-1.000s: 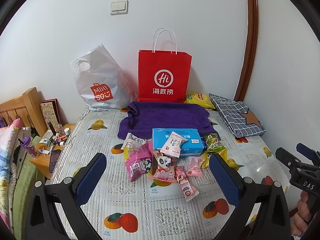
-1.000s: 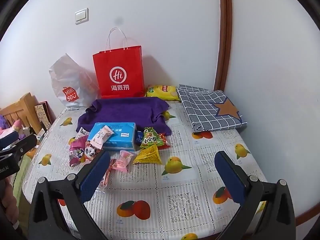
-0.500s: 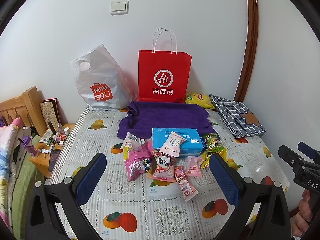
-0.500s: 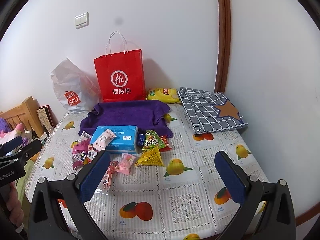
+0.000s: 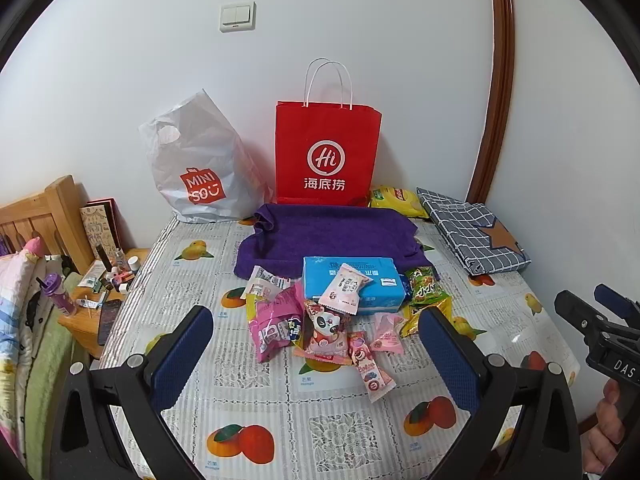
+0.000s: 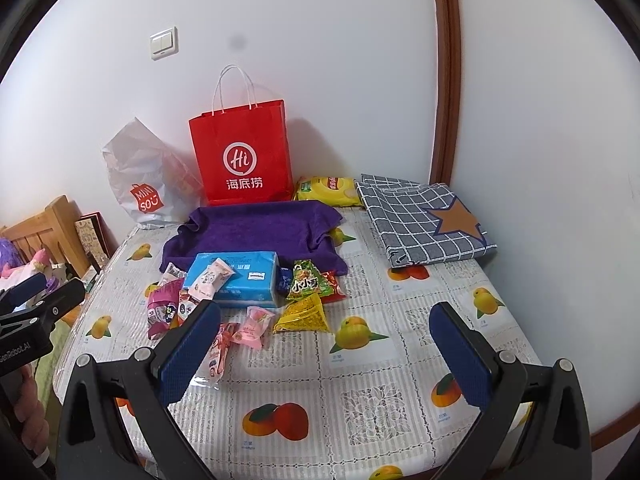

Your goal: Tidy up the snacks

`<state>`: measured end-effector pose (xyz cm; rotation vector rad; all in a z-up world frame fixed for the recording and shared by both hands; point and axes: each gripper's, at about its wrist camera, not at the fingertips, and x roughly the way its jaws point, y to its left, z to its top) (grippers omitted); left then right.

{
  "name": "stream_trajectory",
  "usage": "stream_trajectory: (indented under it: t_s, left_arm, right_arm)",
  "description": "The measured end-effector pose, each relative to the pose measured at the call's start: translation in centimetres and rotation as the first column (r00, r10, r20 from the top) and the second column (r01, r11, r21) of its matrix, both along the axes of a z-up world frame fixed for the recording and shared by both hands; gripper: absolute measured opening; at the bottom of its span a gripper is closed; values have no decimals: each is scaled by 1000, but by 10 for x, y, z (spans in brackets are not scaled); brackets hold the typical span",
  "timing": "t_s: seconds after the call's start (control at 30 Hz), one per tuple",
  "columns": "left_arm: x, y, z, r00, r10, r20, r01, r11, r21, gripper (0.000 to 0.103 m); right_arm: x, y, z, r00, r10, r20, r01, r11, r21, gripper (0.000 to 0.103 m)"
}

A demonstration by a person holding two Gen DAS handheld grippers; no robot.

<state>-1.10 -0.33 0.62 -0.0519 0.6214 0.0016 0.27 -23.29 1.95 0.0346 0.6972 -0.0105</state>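
Both grippers, left gripper [image 5: 316,344] and right gripper [image 6: 326,346], hover spread wide and empty at the near table edge, probably sizing up the snack pile [image 5: 340,312] lying mid-table before the red bag [image 5: 327,156].

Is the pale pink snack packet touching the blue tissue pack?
Touching. In the left wrist view the pale pink packet lies across the blue tissue pack's front edge, overlapping its top; the right wrist view agrees.

Both views are bright and evenly lit. The red bag [image 6: 244,160] casts a soft shadow rightward on the wall. Fisheye bending curves the door frame [image 6: 444,80]; corners are black. Focus is sharp throughout.
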Motion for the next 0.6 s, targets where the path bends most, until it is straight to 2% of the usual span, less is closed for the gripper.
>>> stream_trajectory:
  t_s: [0.6]
  left_arm:
    - [1,2,5,1000,5,3,-5,1000,3,103]
  right_arm:
    - [-2,7,-1,1000,14,1,-14,1000,-5,103]
